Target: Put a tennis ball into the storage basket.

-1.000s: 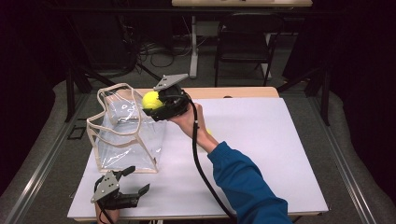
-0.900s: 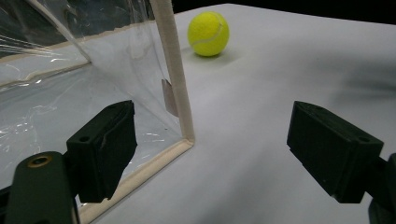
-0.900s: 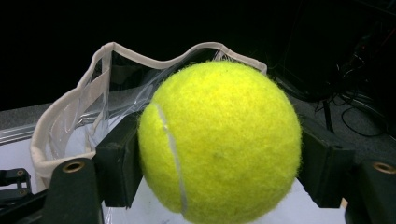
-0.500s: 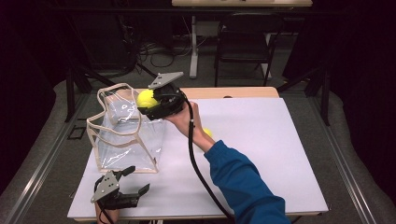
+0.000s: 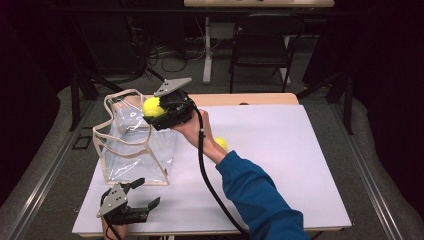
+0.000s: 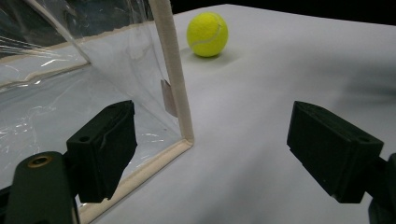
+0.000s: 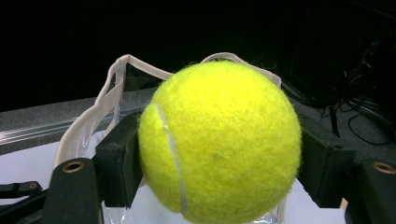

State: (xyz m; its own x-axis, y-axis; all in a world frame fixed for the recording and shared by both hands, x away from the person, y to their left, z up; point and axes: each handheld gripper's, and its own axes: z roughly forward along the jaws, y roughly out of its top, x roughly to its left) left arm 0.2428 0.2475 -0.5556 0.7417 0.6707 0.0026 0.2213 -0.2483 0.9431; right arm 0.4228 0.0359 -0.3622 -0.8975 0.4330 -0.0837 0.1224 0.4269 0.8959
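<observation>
Down at the near left corner of the white table (image 5: 300, 165), the left gripper (image 5: 142, 194) is lying low with its two black jaws spread wide apart and nothing between them. It is pointing toward the near corner of the see-through bag (image 6: 70, 93).

Just past it, the see-through bag (image 5: 132, 145) is standing upright on the left part of the table. It is made of clear plastic with pale cloth edging (image 6: 170, 70), and its top is hanging open. Looking through the clear walls, the bag is showing nothing inside it.

To the right of the bag, a second tennis ball (image 5: 220, 144) is sitting on the table, partly hidden behind the person's arm in the blue sleeve (image 5: 255, 195). In the left gripper view this ball (image 6: 207, 33) is resting on the table a little way beyond the bag's corner.

Farther back, the right gripper (image 5: 154, 108) is squeezing a yellow tennis ball (image 5: 152, 107) between its jaws. It is holding the ball in the air at the far right edge of the bag's open top. In the right gripper view the ball (image 7: 219, 140) is sitting snug between the jaws, with the bag's rim (image 7: 116, 84) just behind and below it.
</observation>
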